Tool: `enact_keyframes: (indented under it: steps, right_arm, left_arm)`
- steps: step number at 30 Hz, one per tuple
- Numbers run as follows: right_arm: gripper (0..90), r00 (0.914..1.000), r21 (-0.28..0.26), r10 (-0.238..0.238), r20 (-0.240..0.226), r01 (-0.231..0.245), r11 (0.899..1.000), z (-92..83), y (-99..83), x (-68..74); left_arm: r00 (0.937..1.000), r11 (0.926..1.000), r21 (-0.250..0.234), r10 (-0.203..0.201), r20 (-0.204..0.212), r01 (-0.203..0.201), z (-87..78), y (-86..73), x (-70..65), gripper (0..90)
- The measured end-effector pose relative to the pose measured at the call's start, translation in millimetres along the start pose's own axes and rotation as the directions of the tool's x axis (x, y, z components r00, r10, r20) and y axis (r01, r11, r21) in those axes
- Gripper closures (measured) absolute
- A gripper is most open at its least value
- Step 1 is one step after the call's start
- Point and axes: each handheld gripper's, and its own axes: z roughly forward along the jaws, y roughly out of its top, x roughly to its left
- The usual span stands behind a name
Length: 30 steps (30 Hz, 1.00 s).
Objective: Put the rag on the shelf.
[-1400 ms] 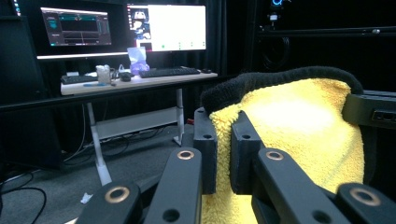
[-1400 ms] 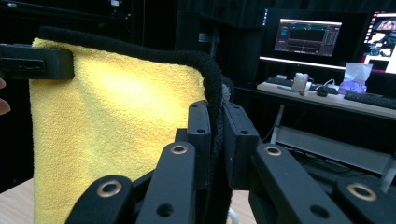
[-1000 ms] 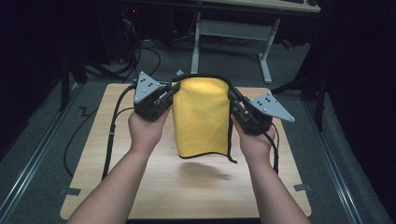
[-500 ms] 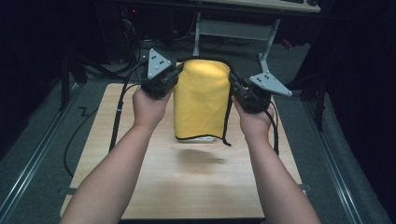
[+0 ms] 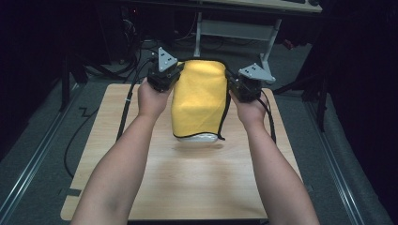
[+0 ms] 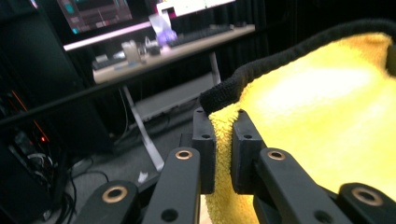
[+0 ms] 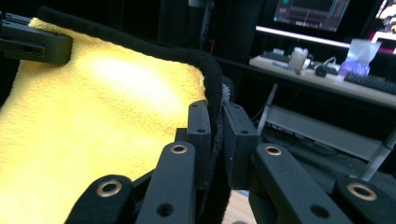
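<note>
Both grippers, left (image 5: 174, 78) and right (image 5: 233, 87), pinching the towel's (image 5: 199, 101) top corners, have carried it farther and lower, left jaws easing slightly: lay-down on table (image 5: 187, 178) likely next

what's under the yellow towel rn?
Yellow towel hangs from left gripper and right gripper; a pale layer peeks under its hem above bare wooden table. Tabletop behind it is covered.

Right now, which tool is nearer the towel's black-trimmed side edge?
Right. The right tool clamps the yellow towel at the top of that black-trimmed edge; the left tool clamps the opposite upper corner, across the towel.
</note>
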Motion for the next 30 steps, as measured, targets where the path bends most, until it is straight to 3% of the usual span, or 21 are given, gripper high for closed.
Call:
enact_keyframes:
  steps: [8, 11, 17, 22, 23, 25, 26, 30]
  right_arm:
    - [83.1, 0.9996, 0.08, -0.018, -0.022, 0.02, 0.997, 15.4, -26.1, -8.5]
    - [83.1, 0.9988, 0.108, -0.031, -0.037, 0.035, 0.994, 18.9, -36.6, -9.8]
    - [83.1, 0.9977, 0.145, -0.029, -0.061, 0.038, 0.989, 20.4, -52.6, -7.4]
    - [83.1, 0.9961, 0.181, -0.013, -0.088, 0.029, 0.983, 18.9, -65.3, -6.9]
    - [83.0, 0.9959, 0.185, -0.01, -0.089, 0.027, 0.982, 19.0, -67.5, -6.8]
    - [83.0, 0.9958, 0.187, -0.01, -0.091, 0.027, 0.982, 19.1, -69.7, -6.5]
    - [83.0, 0.9956, 0.192, 0.001, -0.094, 0.017, 0.981, 19.6, -73.8, -5.0]
    - [82.9, 0.9948, 0.19, 0.025, -0.099, -0.006, 0.982, 21.0, -78.0, -2.9]
  left_arm:
    - [0.9974, 0.9967, 0.076, -0.033, 0.063, 0.028, 19.1, -32.3, -2.2, 83.6]
    - [0.9962, 0.9938, 0.11, -0.024, 0.084, 0.015, 20.6, -43.7, -5.8, 83.9]
    - [0.9913, 0.9885, 0.144, -0.063, 0.115, 0.046, 21.7, -61.4, -7.6, 83.9]
    - [0.9836, 0.9826, 0.166, -0.108, 0.144, 0.084, 23.0, -78.0, -10.5, 83.8]
    - [0.979, 0.9803, 0.162, -0.138, 0.15, 0.114, 21.9, -83.0, -10.6, 83.8]
    - [0.9779, 0.9788, 0.163, -0.148, 0.148, 0.124, 20.9, -84.5, -10.3, 83.8]
    - [0.9733, 0.975, 0.162, -0.176, 0.147, 0.152, 19.8, -87.1, -9.5, 83.8]
    - [0.9681, 0.9694, 0.173, -0.201, 0.151, 0.174, 18.5, -89.7, -7.9, 83.4]
